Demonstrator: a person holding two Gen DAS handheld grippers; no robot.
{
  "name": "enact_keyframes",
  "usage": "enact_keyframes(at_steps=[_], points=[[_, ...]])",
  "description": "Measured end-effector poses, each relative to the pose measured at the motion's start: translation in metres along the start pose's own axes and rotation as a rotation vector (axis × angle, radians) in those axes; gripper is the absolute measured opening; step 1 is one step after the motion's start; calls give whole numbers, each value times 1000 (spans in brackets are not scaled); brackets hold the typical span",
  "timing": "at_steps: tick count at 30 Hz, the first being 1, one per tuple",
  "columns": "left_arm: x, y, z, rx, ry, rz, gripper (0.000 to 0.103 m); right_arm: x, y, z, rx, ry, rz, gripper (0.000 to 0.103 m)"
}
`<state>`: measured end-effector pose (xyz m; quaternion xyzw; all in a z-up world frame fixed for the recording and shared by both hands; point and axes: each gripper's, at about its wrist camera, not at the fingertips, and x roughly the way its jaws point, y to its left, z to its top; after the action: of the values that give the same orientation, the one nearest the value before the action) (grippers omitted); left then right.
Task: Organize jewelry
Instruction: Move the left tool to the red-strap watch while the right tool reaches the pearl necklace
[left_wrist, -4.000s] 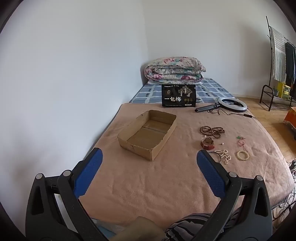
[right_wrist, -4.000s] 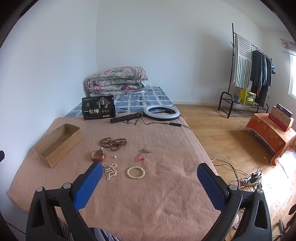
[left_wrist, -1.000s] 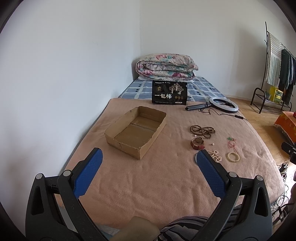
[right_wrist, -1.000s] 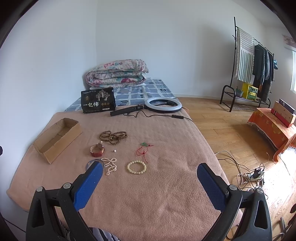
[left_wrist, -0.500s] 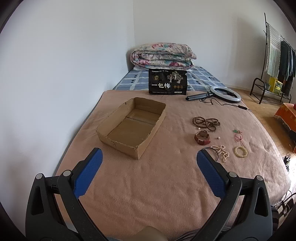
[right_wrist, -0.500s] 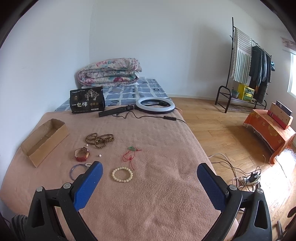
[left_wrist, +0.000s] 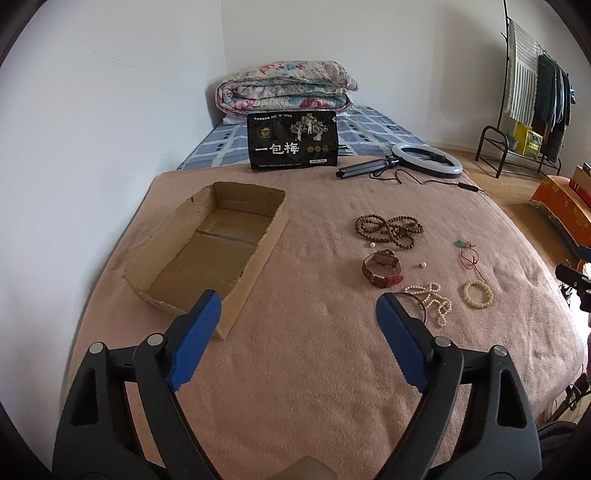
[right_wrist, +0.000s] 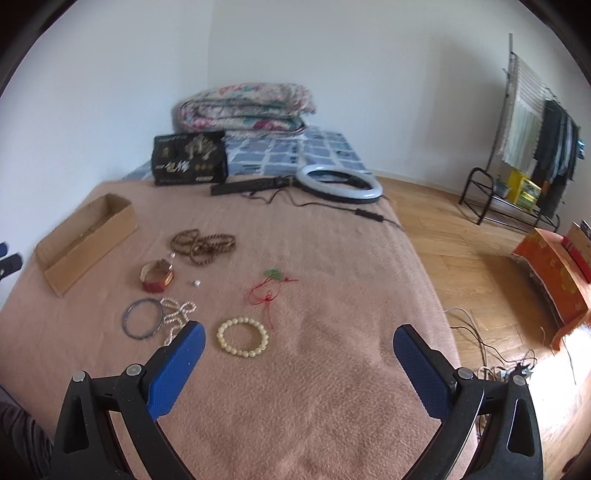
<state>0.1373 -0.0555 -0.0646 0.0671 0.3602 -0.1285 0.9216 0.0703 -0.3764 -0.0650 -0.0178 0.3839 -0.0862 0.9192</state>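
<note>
Left gripper (left_wrist: 297, 306): jaws stood apart over bare blanket (left_wrist: 314, 369), having just been closing a little; nothing lay between them.
Right gripper (right_wrist: 299, 341): jaws stood wide apart, holding nothing; its left pad overlapped the tail of the pearl strand (right_wrist: 177, 314).
Cardboard box (left_wrist: 207, 251): open-topped, shallow, torn rim; it served as the landmark below.
Left wrist view only: the box interior, bare cardboard with a centre seam; the watch (left_wrist: 382, 267) seen clearly as a brown strap with a rectangular case.
Right wrist view only: the whole thin blue bangle (right_wrist: 142, 318), which the left view hid largely behind a fingertip; the wooden floor and cables right of the bed.
Wooden bead string (left_wrist: 388, 229): dark brown, looped in a heap, right of the box, farthest back of the jewelry.
Loose pearls (left_wrist: 423, 264): two small single beads, beside the watch, right of the box.
Pearl strand: small white beads in a tangle, right of the box, touching the bangle.
Cream bead bracelet (right_wrist: 242, 336): closed ring of pale round beads, farther right of the box than the strand.
Red cord pendant (right_wrist: 271, 286): thin red string with a green stone, farthest right of the box.
Black packet (left_wrist: 291, 140): upright behind the box.
Ring light (right_wrist: 338, 183): lay flat, behind and right of the box.
</note>
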Motion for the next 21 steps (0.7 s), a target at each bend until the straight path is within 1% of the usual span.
enact_keyframes(at_steps=[3, 6, 7, 9, 11, 12, 13, 16, 18, 20, 21], points=[[21, -8, 4, 11, 29, -33, 76, 15, 11, 2, -31, 24, 62, 101], [42, -17, 9, 22, 62, -74, 73, 35, 22, 5, -43, 63, 132, 94], [49, -19, 10, 28, 73, -86, 71, 41, 25, 6, -46, 71, 152, 92], [64, -22, 13, 26, 96, -107, 66, 54, 33, 8, -59, 87, 182, 90], [81, -25, 16, 9, 123, -133, 65, 66, 40, 10, -74, 102, 200, 87], [88, -26, 17, 3, 136, -145, 61, 72, 45, 10, -84, 111, 213, 85], [98, -28, 19, 0, 153, -155, 57, 79, 50, 10, -94, 119, 228, 83], [118, -36, 19, 6, 177, -175, 52, 99, 62, 9, -111, 159, 270, 76], [132, -40, 20, 8, 192, -184, 50, 111, 69, 7, -116, 191, 299, 71], [145, -41, 20, -11, 213, -199, 46, 121, 75, 5, -120, 222, 327, 66], [151, -41, 20, -23, 224, -208, 43, 125, 78, 4, -124, 236, 340, 65]])
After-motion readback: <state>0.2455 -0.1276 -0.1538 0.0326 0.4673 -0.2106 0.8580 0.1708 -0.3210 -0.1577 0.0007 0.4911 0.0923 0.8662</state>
